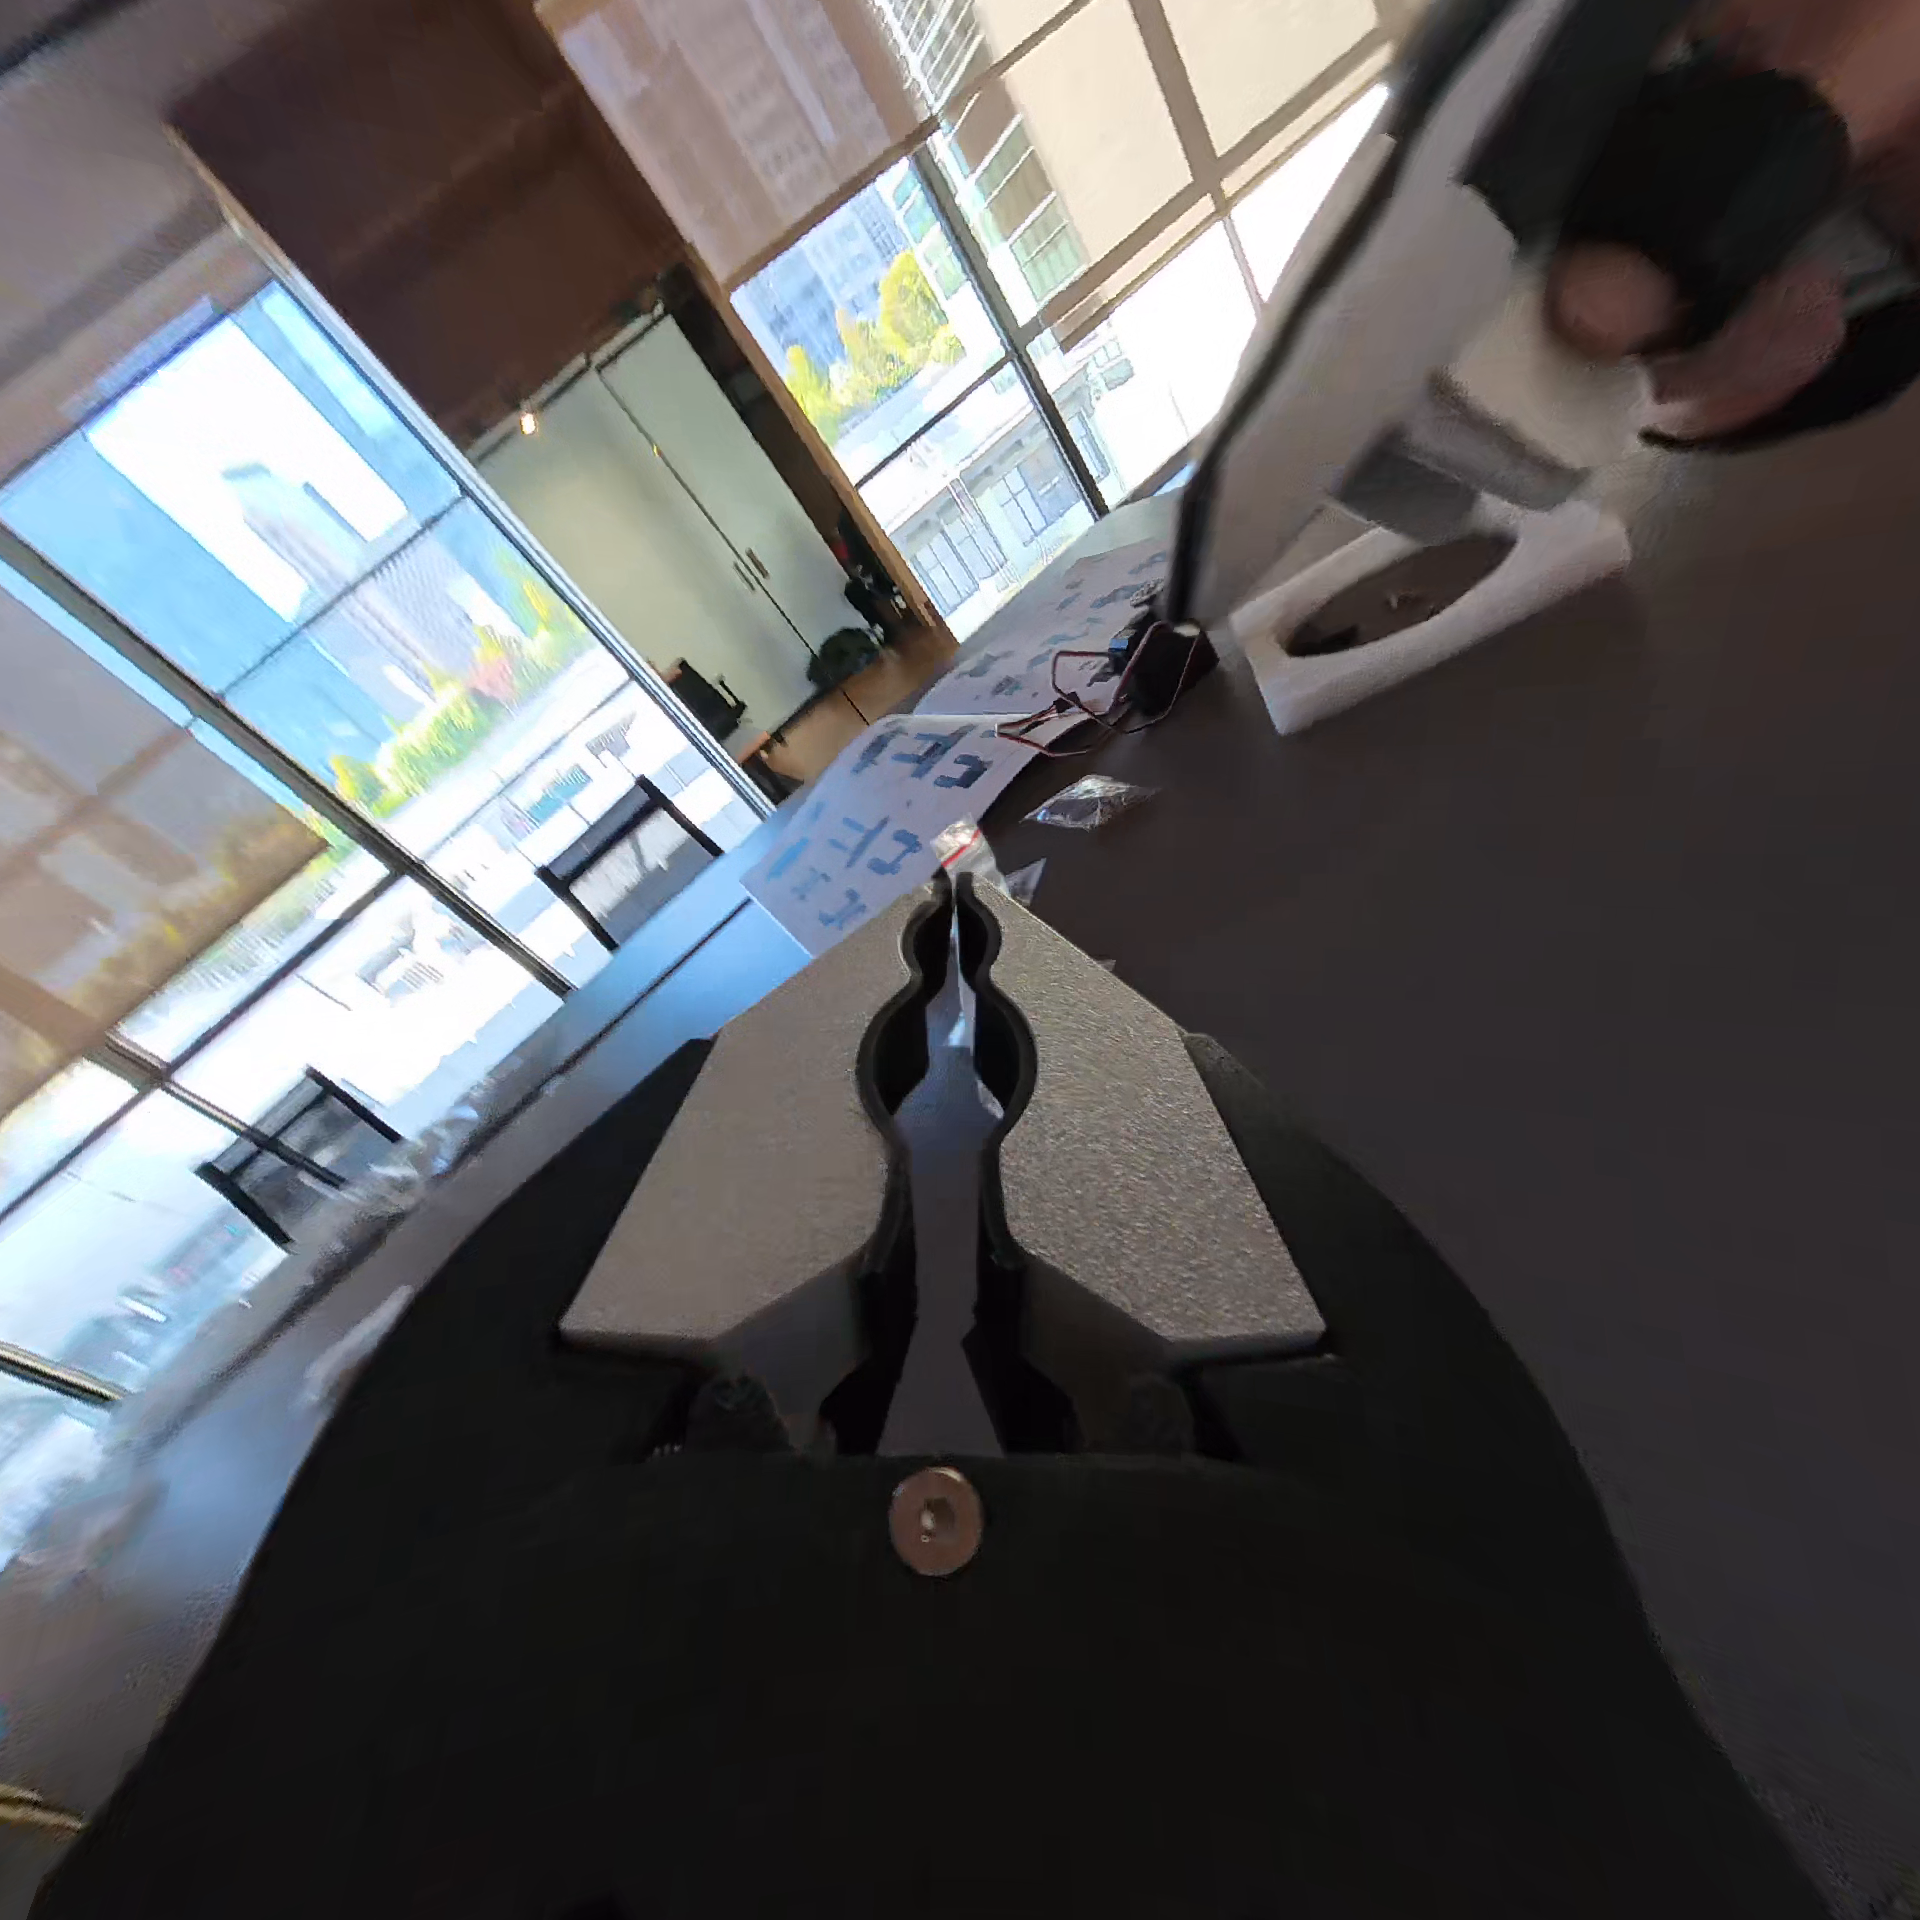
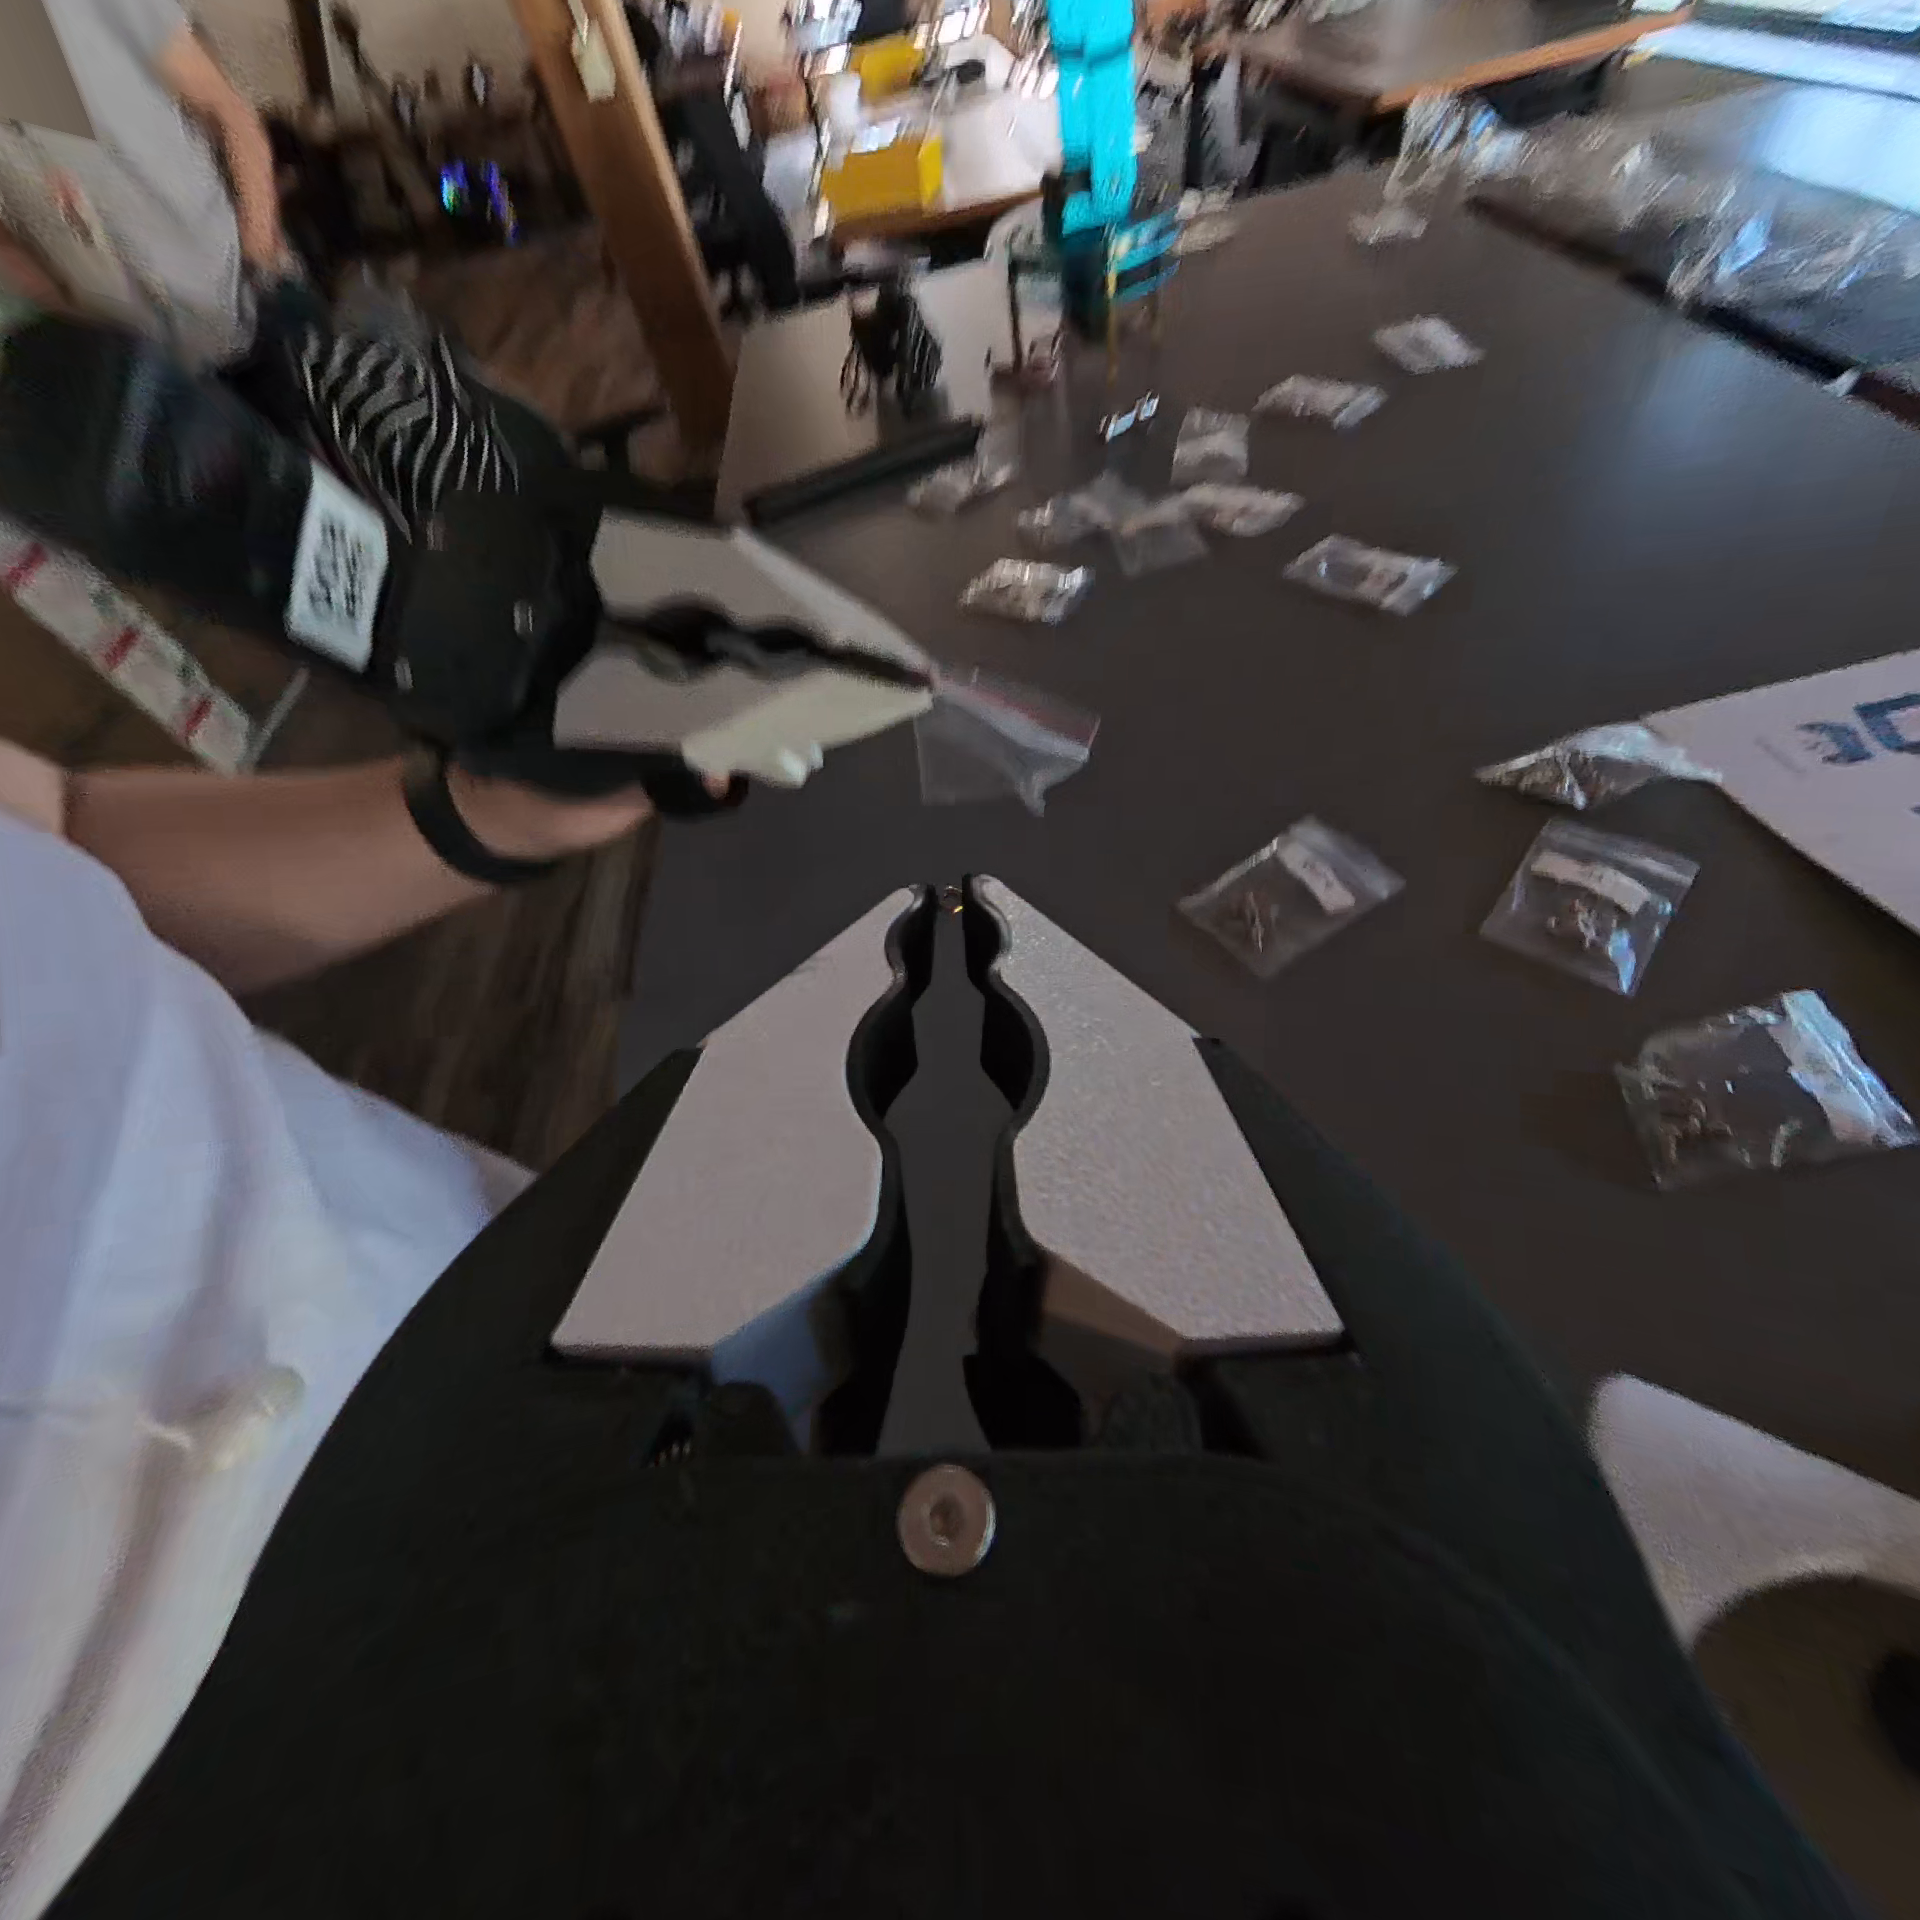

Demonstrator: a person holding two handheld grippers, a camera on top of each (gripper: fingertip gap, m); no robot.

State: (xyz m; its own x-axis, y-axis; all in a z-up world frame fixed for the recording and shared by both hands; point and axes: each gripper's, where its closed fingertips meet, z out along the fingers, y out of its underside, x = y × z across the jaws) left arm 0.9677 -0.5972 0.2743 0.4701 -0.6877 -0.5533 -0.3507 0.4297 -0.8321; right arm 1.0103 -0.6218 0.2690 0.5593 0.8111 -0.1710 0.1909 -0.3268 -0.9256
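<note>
Pinching a clear zip bag point(image 2: 1003, 732): left hand-held gripper point(image 2: 925, 670).

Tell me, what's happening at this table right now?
A person holds a gripper in each hand over a dark table. The left gripper is shut on a clear zip bag, lifted off the table. The right gripper pinches a tiny metal piece at its tips. More small parts bags lie scattered around.

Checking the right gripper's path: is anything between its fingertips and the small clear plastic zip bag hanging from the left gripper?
Nothing visible does. Between the right gripper and the small clear plastic zip bag pinched by the left gripper, only bare dark table shows; the other bags lie off to the right.
</note>
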